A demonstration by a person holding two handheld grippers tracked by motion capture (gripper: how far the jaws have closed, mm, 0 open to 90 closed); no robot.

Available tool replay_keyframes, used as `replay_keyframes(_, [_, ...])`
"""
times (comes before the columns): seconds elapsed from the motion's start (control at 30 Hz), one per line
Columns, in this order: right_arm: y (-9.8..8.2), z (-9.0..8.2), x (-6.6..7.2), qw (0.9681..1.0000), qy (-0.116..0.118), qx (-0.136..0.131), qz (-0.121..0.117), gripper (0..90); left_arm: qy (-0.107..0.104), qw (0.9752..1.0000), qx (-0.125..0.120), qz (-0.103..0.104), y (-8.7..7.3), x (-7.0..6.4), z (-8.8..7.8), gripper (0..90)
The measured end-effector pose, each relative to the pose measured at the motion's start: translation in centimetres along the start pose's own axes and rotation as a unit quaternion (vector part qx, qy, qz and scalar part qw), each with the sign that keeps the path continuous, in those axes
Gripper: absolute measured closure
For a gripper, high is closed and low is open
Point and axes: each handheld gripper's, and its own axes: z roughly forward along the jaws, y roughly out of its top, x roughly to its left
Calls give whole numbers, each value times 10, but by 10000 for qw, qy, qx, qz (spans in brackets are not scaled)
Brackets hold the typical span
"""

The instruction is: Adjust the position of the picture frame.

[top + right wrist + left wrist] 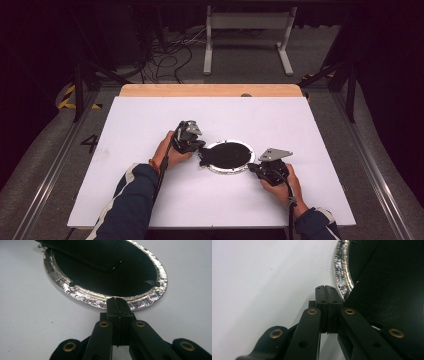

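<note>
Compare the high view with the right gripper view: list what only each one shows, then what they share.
High view only: the person's hands and sleeves, the left hand-held gripper at the frame's left edge, the table's wooden far edge, the floor cables and a white stand.

Right gripper view only: the crinkled silver rim up close, the small clips on the black backing, and the jaws pressed together at the rim.

Both: the oval frame, the white tabletop and the right hand-held gripper.
</note>
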Motion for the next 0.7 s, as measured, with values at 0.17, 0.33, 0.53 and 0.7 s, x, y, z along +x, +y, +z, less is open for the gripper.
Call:
replay_keyframes(0.17, [-1,-1,-1,10000,-31,3,91,900,-162,9997,-86,182,-10,-11,-6,900])
replay_keyframes(0.33, [-1,-1,-2,9999,-46,5,129,900,-222,9993,-95,278,-18,-26,-12,900])
replay_keyframes(0.53, [-1,-1,-3,9997,-71,-1,247,900,-163,9991,-231,329,-28,-39,-17,900])
replay_keyframes(0.7, [-2,-1,-4,9989,16,-22,475,900,-385,9984,-324,253,-34,-47,-19,900])
